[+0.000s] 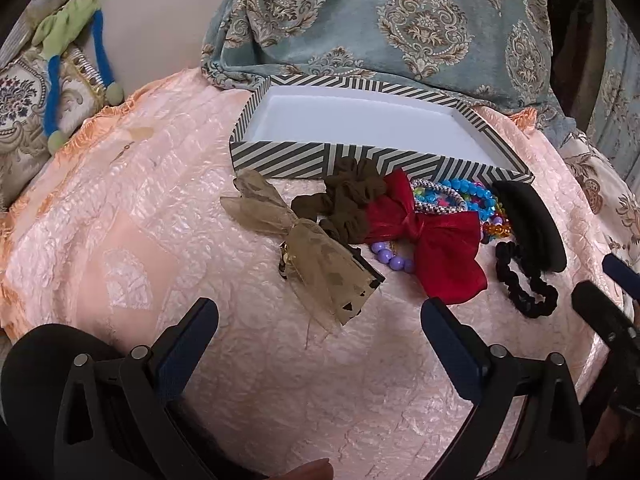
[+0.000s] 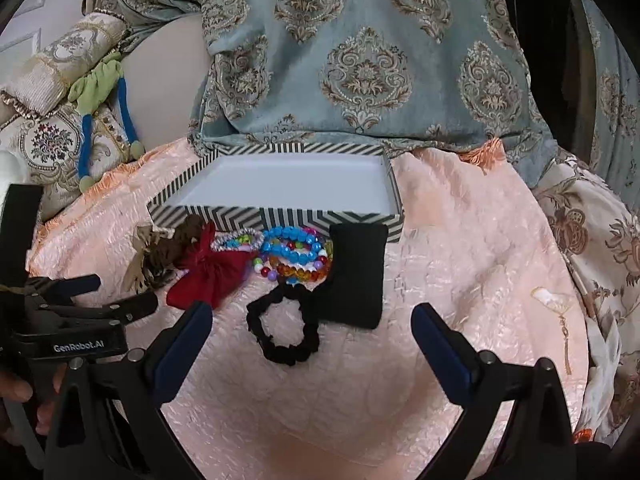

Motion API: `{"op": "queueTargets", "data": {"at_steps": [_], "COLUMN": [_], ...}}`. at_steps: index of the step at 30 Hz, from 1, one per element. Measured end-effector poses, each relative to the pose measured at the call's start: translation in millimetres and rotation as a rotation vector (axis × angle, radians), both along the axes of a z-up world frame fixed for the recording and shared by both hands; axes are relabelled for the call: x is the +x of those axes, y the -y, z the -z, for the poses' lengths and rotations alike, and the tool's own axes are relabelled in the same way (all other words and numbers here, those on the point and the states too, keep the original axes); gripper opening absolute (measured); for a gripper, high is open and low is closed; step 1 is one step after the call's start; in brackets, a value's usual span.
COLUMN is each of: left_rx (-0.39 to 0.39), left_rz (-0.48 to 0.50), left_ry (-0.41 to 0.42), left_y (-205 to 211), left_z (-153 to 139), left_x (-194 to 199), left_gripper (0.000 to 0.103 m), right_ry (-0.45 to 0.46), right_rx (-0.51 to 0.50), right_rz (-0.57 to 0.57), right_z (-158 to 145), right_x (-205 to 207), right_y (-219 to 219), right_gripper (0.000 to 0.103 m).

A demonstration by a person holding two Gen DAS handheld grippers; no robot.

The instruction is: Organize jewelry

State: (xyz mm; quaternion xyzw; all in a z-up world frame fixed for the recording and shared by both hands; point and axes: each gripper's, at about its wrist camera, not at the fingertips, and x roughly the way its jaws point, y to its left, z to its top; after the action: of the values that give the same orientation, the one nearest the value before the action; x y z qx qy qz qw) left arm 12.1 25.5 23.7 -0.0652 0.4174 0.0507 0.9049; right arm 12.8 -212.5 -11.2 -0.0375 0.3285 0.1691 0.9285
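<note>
An open striped box (image 1: 312, 160) with a white inside stands at the back of a pink cloth; it also shows in the right wrist view (image 2: 224, 216). In front of it lie a tan bow (image 1: 316, 268), a brown scrunchie (image 1: 348, 200), a red bow (image 1: 436, 256), beaded bracelets (image 1: 460, 196), a black band (image 1: 532, 224) and a black scrunchie (image 1: 524, 284). In the right wrist view the black scrunchie (image 2: 286, 328) lies just ahead of my open right gripper (image 2: 312, 320). My left gripper (image 1: 320, 316) is open and empty, just short of the tan bow.
Blue patterned fabric (image 1: 400, 20) hangs behind the box. Embroidered cushions with a green and blue cord (image 1: 52, 92) lie at the left. The pink cloth (image 1: 120, 220) ends in an orange fringe at its back edge.
</note>
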Motion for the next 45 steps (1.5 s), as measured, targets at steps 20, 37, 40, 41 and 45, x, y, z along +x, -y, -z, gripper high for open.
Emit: {"op": "queueTargets", "data": {"at_steps": [20, 37, 40, 41, 45], "left_rx": [0.022, 0.033, 0.032, 0.032, 0.032], "left_rz": [0.0, 0.01, 0.009, 0.009, 0.008], "left_ry": [-0.001, 0.006, 0.006, 0.006, 0.007], "left_y": [2.2, 4.1, 4.2, 4.2, 4.5], "left_z": [3.0, 3.0, 3.0, 3.0, 2.7], "left_x": [0.2, -1.8, -1.8, -1.7, -2.0], "left_gripper": [0.089, 0.089, 0.089, 0.089, 0.089], "right_ry": [0.01, -0.004, -0.008, -0.007, -0.008], "right_rx": [-0.008, 0.008, 0.011, 0.011, 0.005], "right_rz": [-0.016, -0.005, -0.004, -0.005, -0.009], "right_z": [1.6, 3.0, 3.0, 3.0, 3.2], "right_x": [-0.7, 1.7, 2.5, 2.5, 2.1], "right_y": [-1.7, 1.2, 1.5, 1.2, 0.0], "right_gripper": [0.102, 0.102, 0.102, 0.102, 0.102]}}
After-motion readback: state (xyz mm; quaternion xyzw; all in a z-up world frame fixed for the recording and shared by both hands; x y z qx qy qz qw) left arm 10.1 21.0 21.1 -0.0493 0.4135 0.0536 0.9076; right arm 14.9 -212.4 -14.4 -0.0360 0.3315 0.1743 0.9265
